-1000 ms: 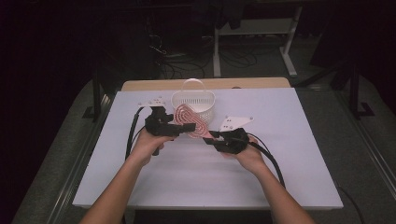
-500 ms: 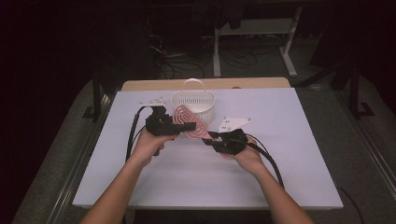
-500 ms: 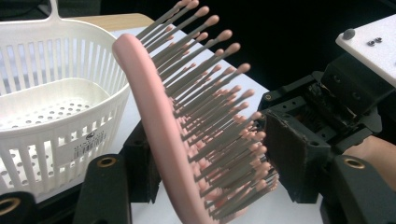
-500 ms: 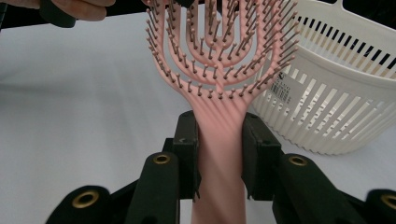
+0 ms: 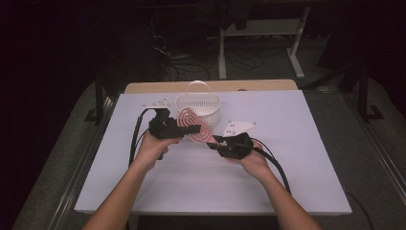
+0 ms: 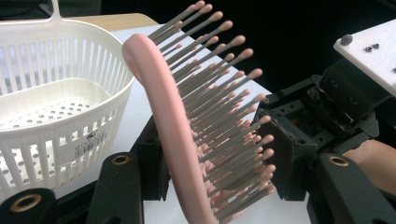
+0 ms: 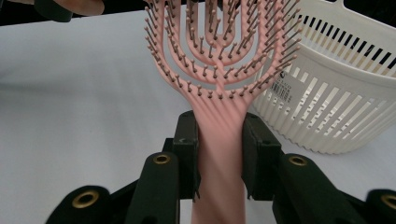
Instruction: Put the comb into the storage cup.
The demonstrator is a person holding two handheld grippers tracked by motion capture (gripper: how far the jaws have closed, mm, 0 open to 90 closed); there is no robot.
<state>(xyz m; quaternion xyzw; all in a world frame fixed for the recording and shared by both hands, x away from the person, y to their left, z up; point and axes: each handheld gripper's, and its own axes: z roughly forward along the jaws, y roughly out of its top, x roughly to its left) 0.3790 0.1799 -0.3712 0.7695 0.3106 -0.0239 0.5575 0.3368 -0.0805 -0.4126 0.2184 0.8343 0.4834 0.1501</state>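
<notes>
While the high view sets the pink hairbrush [image 5: 194, 125] just in front of the white basket [image 5: 198, 108] on the table [image 5: 297, 143], it leaves both grips unclear, with the left gripper [image 5: 187, 129] and right gripper [image 5: 214, 142] at opposite ends of the brush. Seen from the left gripper view, fingers [image 6: 285, 154] that have just been closing bracket the brush head [image 6: 187, 135], bristle tips touching one pad. Seen from the right gripper view, fingers [image 7: 187, 154] pinch the brush's handle [image 7: 219, 140], the basket [image 7: 336, 98] just beside the head.

Dark lab/studio, white-topped table [image 5: 297, 182], cables on floor [image 5: 191, 67], metal stand legs [image 5: 261, 48]
</notes>
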